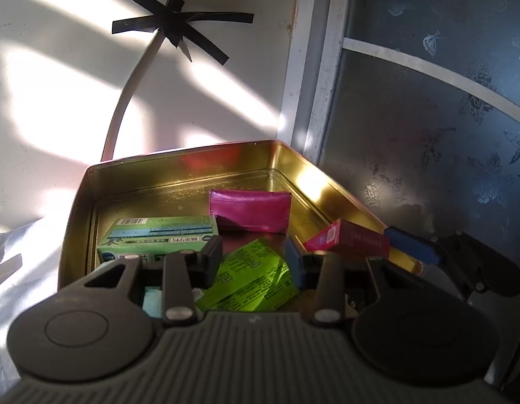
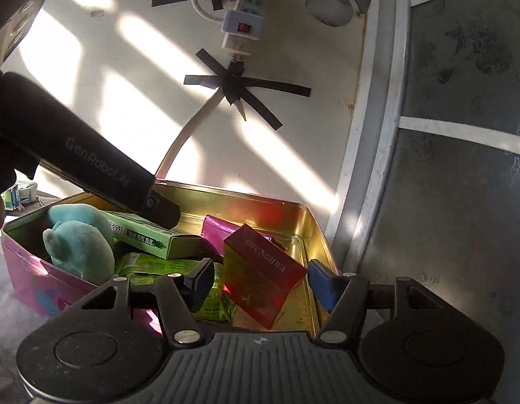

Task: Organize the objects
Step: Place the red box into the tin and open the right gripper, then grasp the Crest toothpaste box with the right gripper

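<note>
The red box (image 2: 265,276) sits tilted between the right gripper (image 2: 260,286)'s released fingers, seemingly untouched; it could topple. The left gripper (image 1: 254,259) hangs empty over the tin (image 1: 199,165).

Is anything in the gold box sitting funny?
Yes. The red box is tipped up on a corner between the right gripper's open fingers, not lying flat in the tin like the green box and the pink pouch.
</note>
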